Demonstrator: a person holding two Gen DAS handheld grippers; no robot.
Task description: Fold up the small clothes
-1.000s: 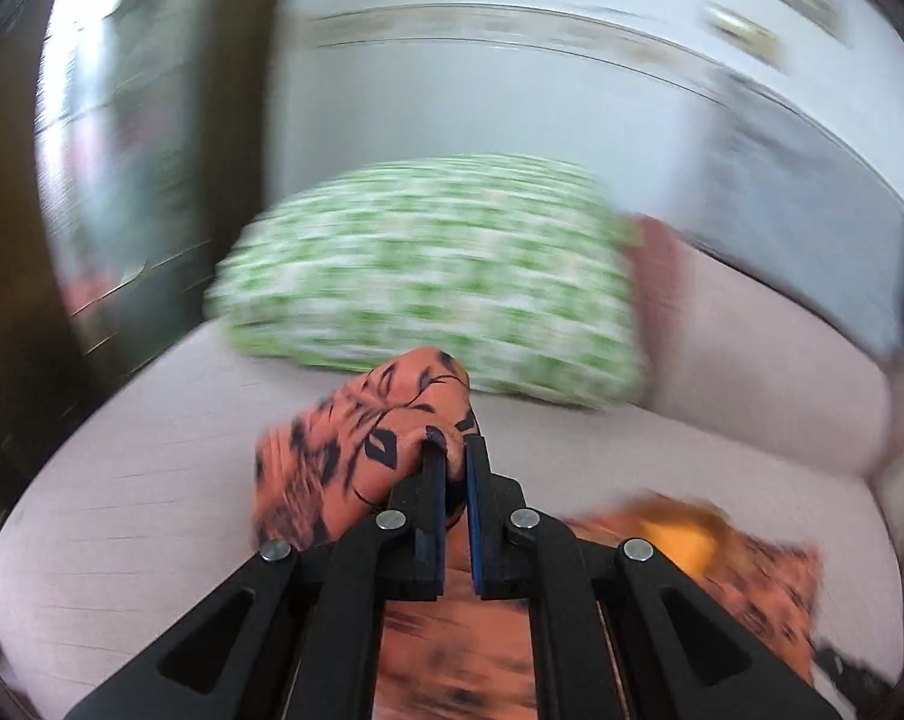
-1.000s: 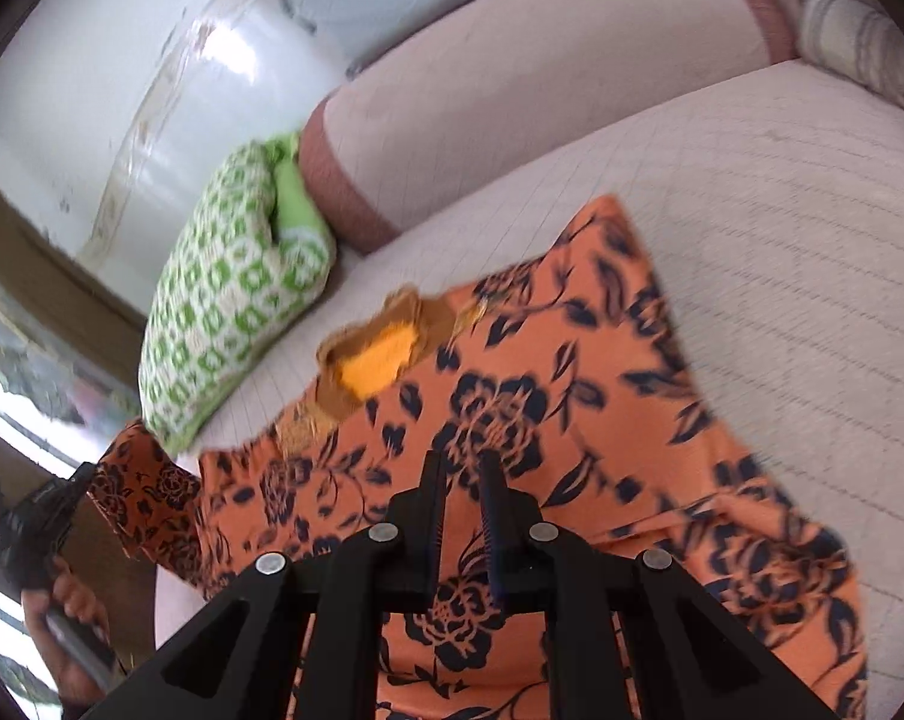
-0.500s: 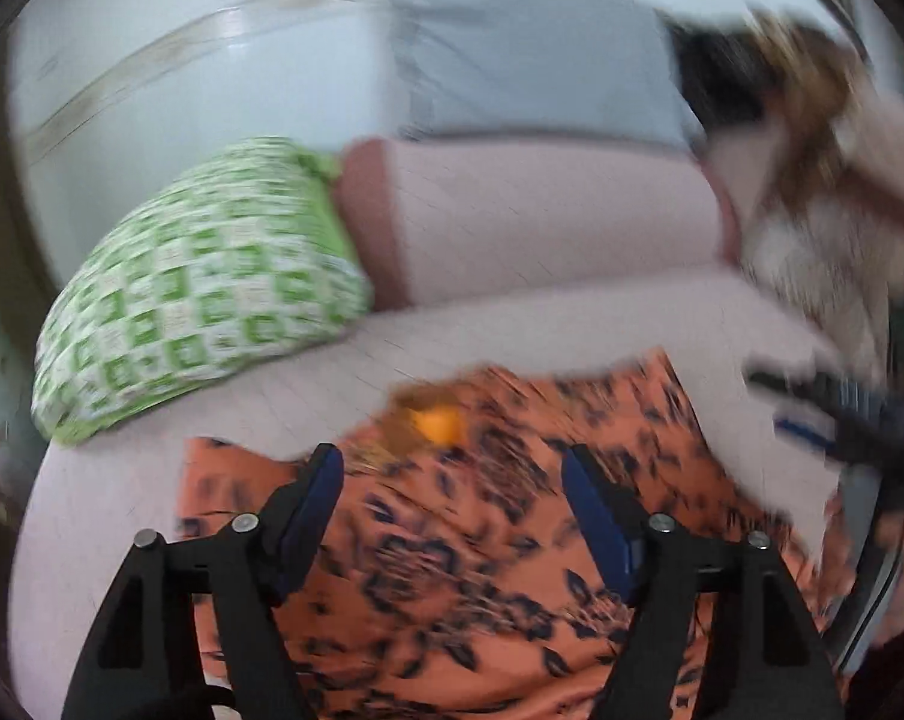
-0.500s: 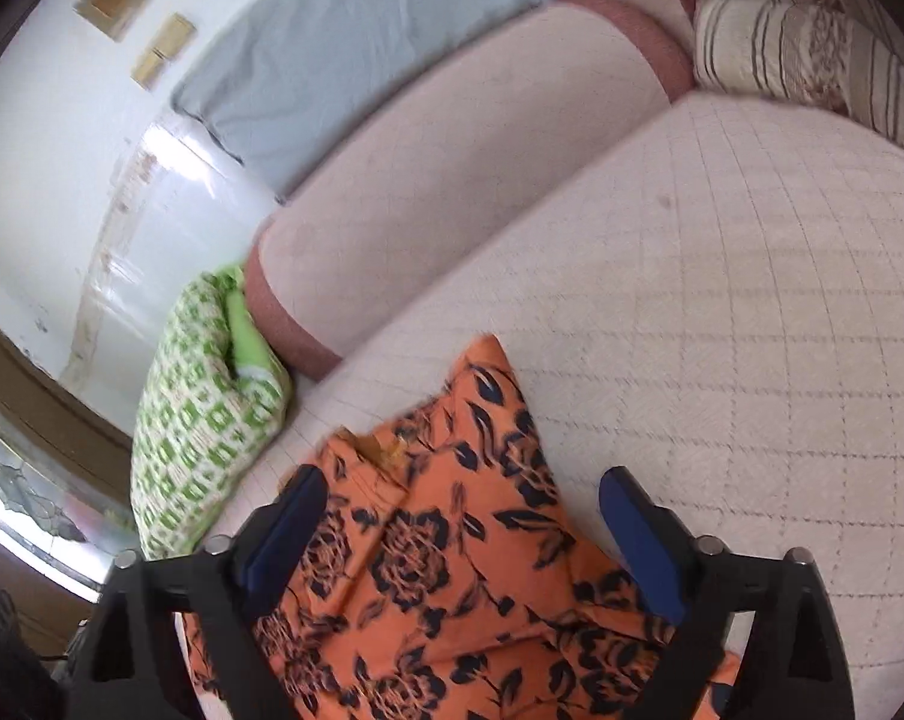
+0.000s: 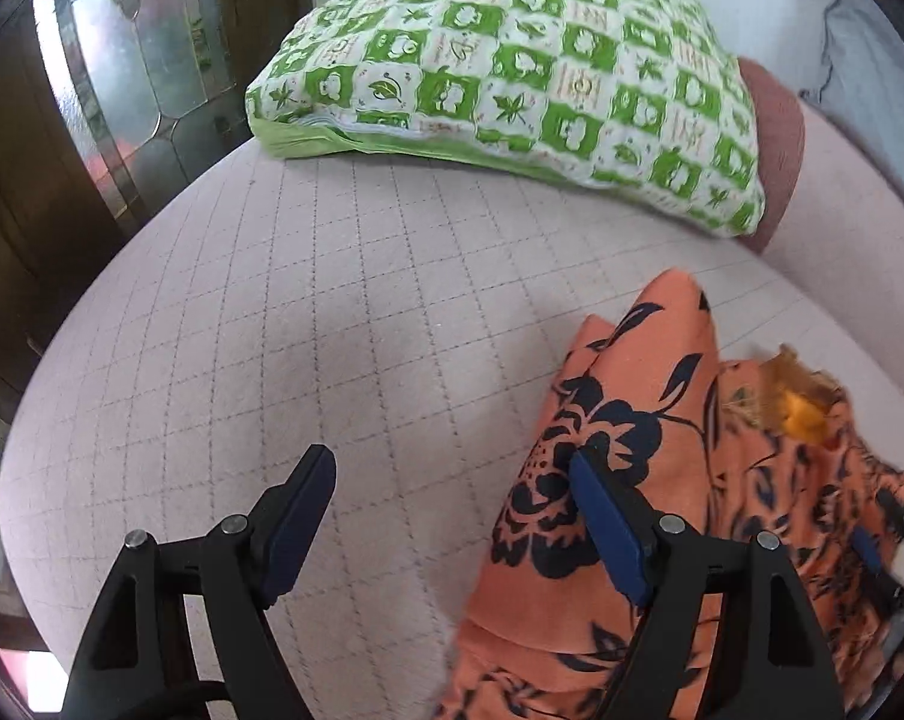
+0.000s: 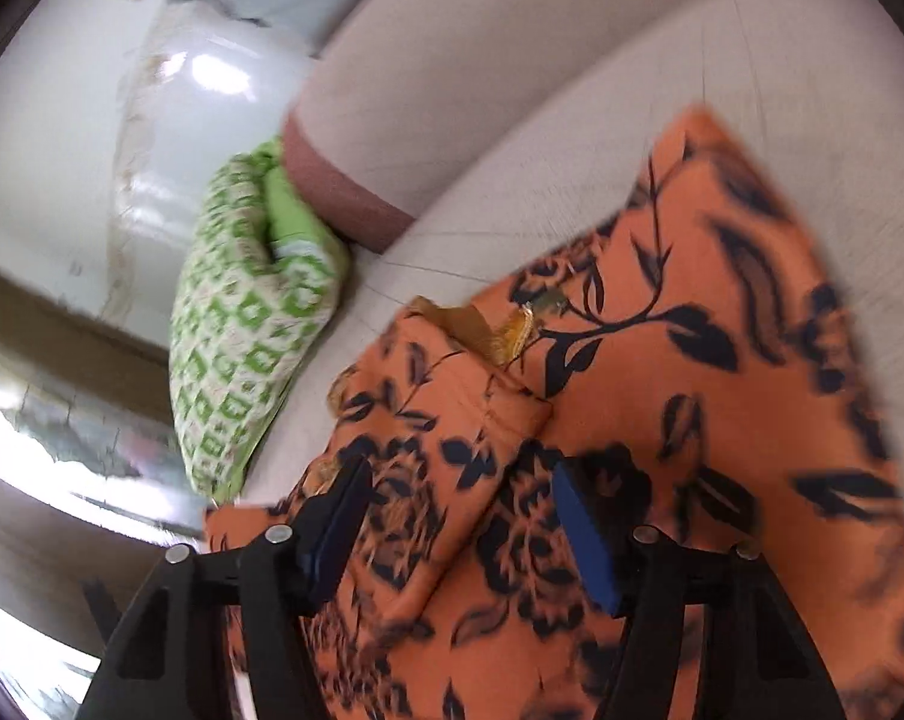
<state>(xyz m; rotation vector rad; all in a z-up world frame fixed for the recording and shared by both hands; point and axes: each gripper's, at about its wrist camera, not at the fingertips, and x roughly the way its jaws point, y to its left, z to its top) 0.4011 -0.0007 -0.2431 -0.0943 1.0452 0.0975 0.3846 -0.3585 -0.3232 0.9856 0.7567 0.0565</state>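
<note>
Now both released: left hand-held gripper (image 5: pixel 452 516) and right hand-held gripper (image 6: pixel 457 516) jaws apart, holding nothing. Orange top (image 6: pixel 661 396) lies on bed (image 5: pixel 332 330), sleeve folded in (1st fold done, I judge); next fold pending.

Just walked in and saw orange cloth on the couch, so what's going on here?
A person holding a claw in each hand is folding an orange floral garment on a quilted pinkish couch. Both claws are open and grip nothing: the left claw hangs over the bare seat at the garment's edge, the right claw just above a folded-over flap. A green checked pillow lies behind.
</note>
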